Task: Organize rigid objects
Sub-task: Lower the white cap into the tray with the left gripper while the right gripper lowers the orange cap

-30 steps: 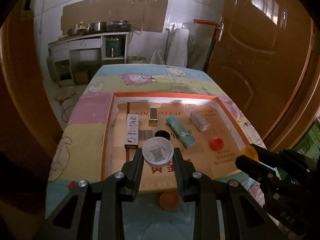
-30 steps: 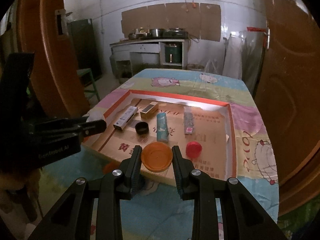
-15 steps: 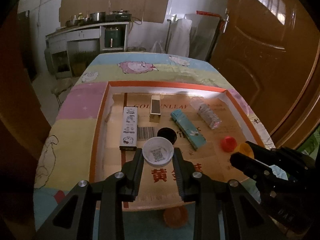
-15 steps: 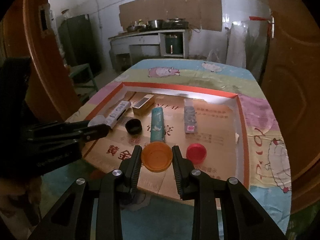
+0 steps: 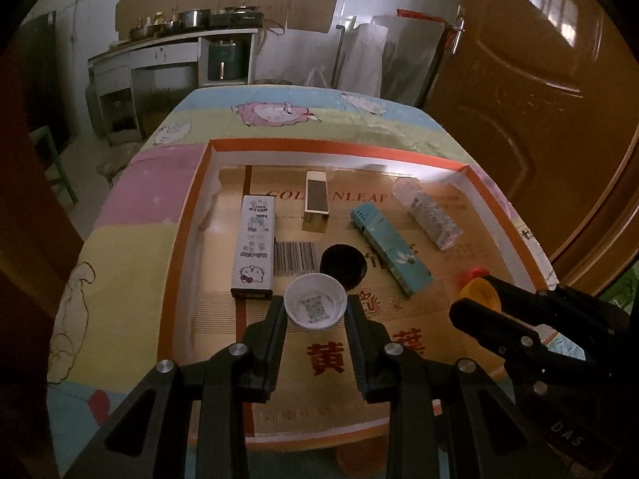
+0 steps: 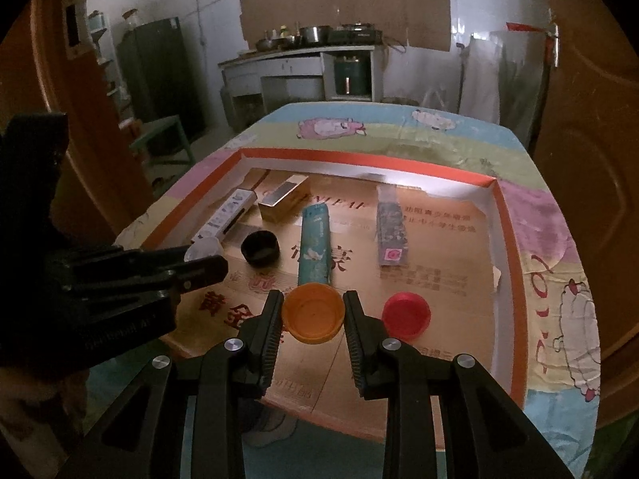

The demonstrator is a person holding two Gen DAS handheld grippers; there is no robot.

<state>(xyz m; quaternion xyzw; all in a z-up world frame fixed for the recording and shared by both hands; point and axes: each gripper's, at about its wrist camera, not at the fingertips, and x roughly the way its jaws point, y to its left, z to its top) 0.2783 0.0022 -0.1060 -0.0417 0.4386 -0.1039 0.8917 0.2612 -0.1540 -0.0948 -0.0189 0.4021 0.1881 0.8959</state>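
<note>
My left gripper (image 5: 315,311) is shut on a white cap (image 5: 315,308) with a QR label inside, held above the near part of the orange-rimmed cardboard tray (image 5: 331,147). My right gripper (image 6: 313,313) is shut on an orange cap (image 6: 313,313), also over the tray's near part. In the tray lie a black cap (image 5: 344,265), a red cap (image 6: 406,314), a white cartoon box (image 5: 255,247), a gold box (image 5: 316,201), a teal box (image 5: 389,253) and a clear patterned box (image 5: 433,215). The right gripper shows at the lower right in the left wrist view, the left gripper at the left in the right wrist view.
The tray (image 6: 359,159) sits on a table with a pastel cartoon cloth (image 5: 131,247). Another orange object (image 5: 359,453) lies below the tray's near edge. A brown door (image 5: 539,99) stands to the right; a counter with pots (image 5: 191,28) is at the back wall.
Both grippers have moved forward and down over the tray with their caps still gripped; the tray and its contents look larger and nearer.
</note>
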